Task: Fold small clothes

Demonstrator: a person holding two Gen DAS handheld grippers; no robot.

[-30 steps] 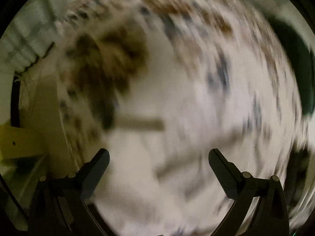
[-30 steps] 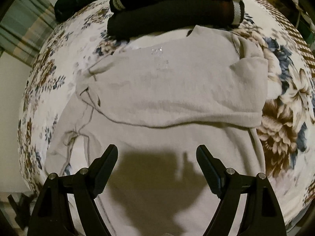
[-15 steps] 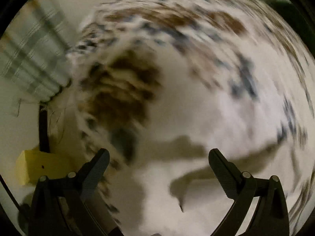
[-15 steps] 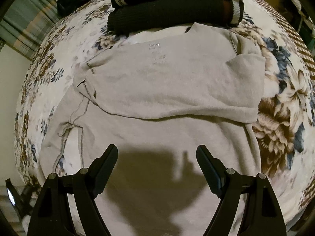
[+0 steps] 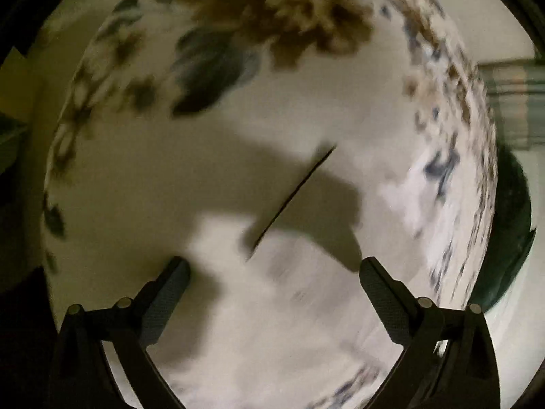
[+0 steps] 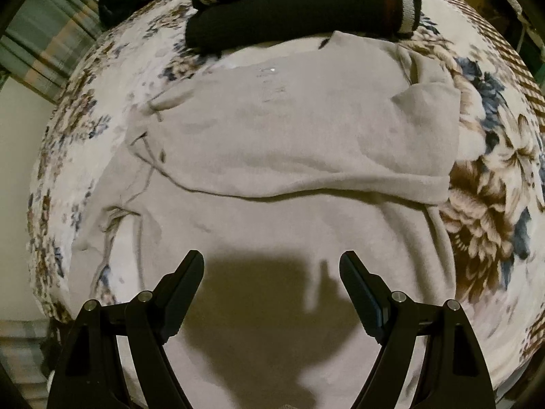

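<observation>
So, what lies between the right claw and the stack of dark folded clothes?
Only the grey sweatshirt, with one part folded over. The right wrist view shows it.

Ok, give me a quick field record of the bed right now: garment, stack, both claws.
garment: pale grey knit top, spread on the floral bedspread, upper part folded down over its body
stack: dark folded clothes at the far edge
right claw: open, empty, over the top's near part
left claw: open, empty, over pale fabric; view blurred
</observation>
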